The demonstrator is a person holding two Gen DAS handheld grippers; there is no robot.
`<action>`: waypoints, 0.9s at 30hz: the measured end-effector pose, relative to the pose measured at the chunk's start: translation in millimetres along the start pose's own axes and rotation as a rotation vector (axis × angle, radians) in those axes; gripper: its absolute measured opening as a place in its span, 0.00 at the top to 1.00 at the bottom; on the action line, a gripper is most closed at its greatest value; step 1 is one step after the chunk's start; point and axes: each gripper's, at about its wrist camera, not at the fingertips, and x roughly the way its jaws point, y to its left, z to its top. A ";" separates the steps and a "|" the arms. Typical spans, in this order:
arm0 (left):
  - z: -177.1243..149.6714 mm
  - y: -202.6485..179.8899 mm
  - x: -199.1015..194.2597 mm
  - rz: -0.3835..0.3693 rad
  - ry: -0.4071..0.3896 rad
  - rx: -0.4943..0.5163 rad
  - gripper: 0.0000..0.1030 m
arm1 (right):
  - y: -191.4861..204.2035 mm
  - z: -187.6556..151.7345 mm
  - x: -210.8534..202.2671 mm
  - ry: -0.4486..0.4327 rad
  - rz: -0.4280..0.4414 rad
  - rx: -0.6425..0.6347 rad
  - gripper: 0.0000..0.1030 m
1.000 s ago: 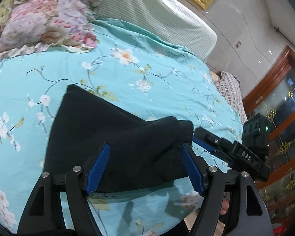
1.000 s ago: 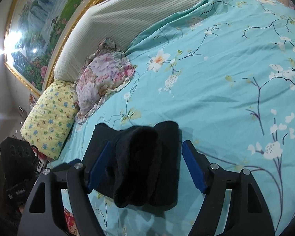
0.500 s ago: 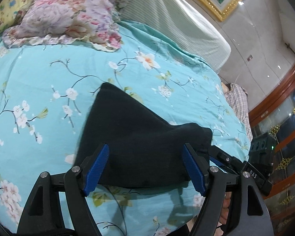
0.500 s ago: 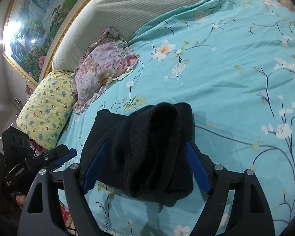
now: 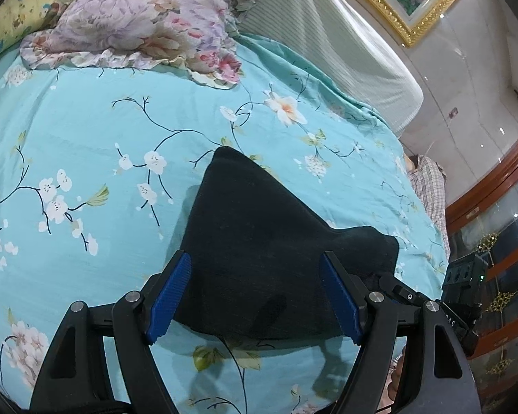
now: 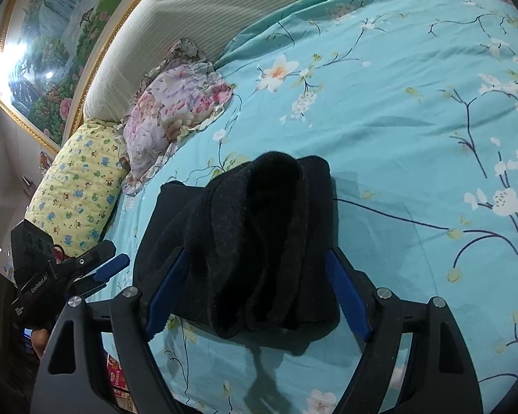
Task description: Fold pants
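Note:
The black pants (image 5: 259, 238) lie folded into a thick bundle on the turquoise floral bed sheet (image 5: 86, 138). In the right wrist view the bundle (image 6: 255, 241) shows rolled, stacked layers. My left gripper (image 5: 255, 293) is open, its blue pads either side of the bundle's near edge and just above it. My right gripper (image 6: 259, 293) is open too, its jaws straddling the bundle's other end. Neither gripper holds cloth. The left gripper also shows at the left edge of the right wrist view (image 6: 100, 269).
A pink floral pillow (image 5: 138, 24) and a yellow patterned pillow (image 6: 79, 186) lie at the head of the bed by the striped headboard (image 5: 328, 34). A plaid cloth (image 5: 431, 186) lies at the bed's far side. A wooden glass cabinet (image 5: 500, 241) stands beyond.
Both grippers have moved forward over the bundle; it now fills more of each view. The jaws stayed open and the pants stayed in place.

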 end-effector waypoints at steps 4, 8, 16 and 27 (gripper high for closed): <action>3.2 2.6 5.3 0.009 0.004 0.000 0.25 | -2.5 -1.1 4.5 0.004 -0.011 0.010 0.21; 8.9 6.7 14.8 0.017 0.013 -0.005 0.25 | -7.7 -0.2 9.1 0.016 -0.018 0.023 0.21; 13.3 13.8 37.2 0.023 0.046 -0.008 0.25 | -10.9 1.1 17.5 0.034 -0.012 0.039 0.21; 15.8 26.0 81.1 0.012 0.134 -0.056 0.29 | -12.0 -0.9 28.1 0.056 0.010 0.020 0.21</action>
